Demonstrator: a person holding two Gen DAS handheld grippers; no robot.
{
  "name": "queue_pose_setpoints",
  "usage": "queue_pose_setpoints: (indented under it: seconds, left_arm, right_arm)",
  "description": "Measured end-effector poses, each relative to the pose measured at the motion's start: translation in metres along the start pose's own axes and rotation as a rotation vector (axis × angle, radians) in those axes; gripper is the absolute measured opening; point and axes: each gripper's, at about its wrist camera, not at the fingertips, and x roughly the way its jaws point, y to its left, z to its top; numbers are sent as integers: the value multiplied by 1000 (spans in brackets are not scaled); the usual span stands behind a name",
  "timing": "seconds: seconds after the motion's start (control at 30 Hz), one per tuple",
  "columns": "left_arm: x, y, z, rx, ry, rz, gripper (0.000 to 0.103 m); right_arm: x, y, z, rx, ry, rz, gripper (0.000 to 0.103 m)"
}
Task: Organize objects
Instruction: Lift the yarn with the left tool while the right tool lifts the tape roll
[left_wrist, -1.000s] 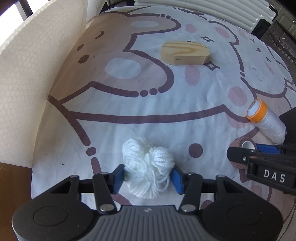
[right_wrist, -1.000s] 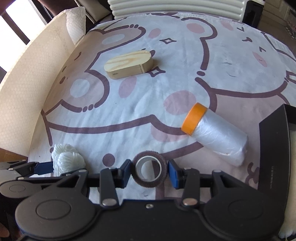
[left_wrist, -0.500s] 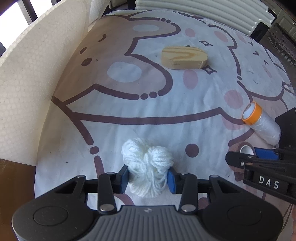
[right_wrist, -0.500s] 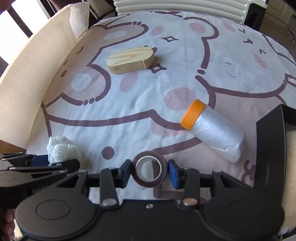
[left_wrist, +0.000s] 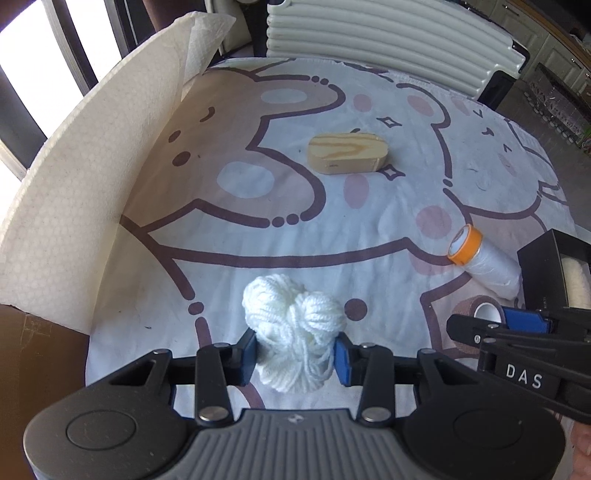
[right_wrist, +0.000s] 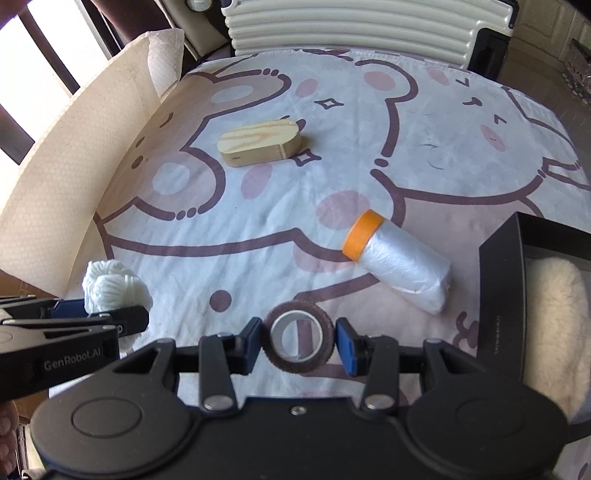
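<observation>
Left wrist view: the left gripper (left_wrist: 295, 350) sits low in the middle of the frame, its blue pads squeezed into both sides of a white yarn bundle (left_wrist: 293, 332) so that the soft strands bulge above and hang loose below them. Over at the lower right edge the right gripper (left_wrist: 491, 317) shows side-on, with a brown tape roll (left_wrist: 480, 309) caught at its tip. Everything lies above a bear-print cloth (left_wrist: 258, 229) that fills the frame. On the cloth, up in the centre, rests an oval wooden box (left_wrist: 347, 153), and at the right a plastic film roll with an orange end (left_wrist: 482, 262) lies on its side, just beside a black box (left_wrist: 543, 273) at the right edge. A white paper sheet (left_wrist: 92, 177) curls up along the left. In the right wrist view the right gripper (right_wrist: 299, 347) is at bottom centre, narrowly parted, both pads touching the rim of the brown tape roll (right_wrist: 299, 341), whose hole faces the camera. The film roll (right_wrist: 402, 262) lies just above and right of it, the wooden box (right_wrist: 260, 144) further up, and the black box (right_wrist: 502, 295) at the right holds something cream and fluffy (right_wrist: 554, 314). The yarn (right_wrist: 114, 288) is at the left edge in the left gripper (right_wrist: 110, 314).
</observation>
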Motion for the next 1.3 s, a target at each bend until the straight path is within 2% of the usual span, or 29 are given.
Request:
queue_pose_setpoints:
  seconds: [0.73,1.3]
  left_arm:
    - [-72,-19,-20,14,-128,-4,43]
    - [-87,-51,-28,51,-163,-31,43]
  right_arm:
    - [-88,-16,-26,27,-159,-39,44]
    - [-123,-44,-43,69,-220,-89,44]
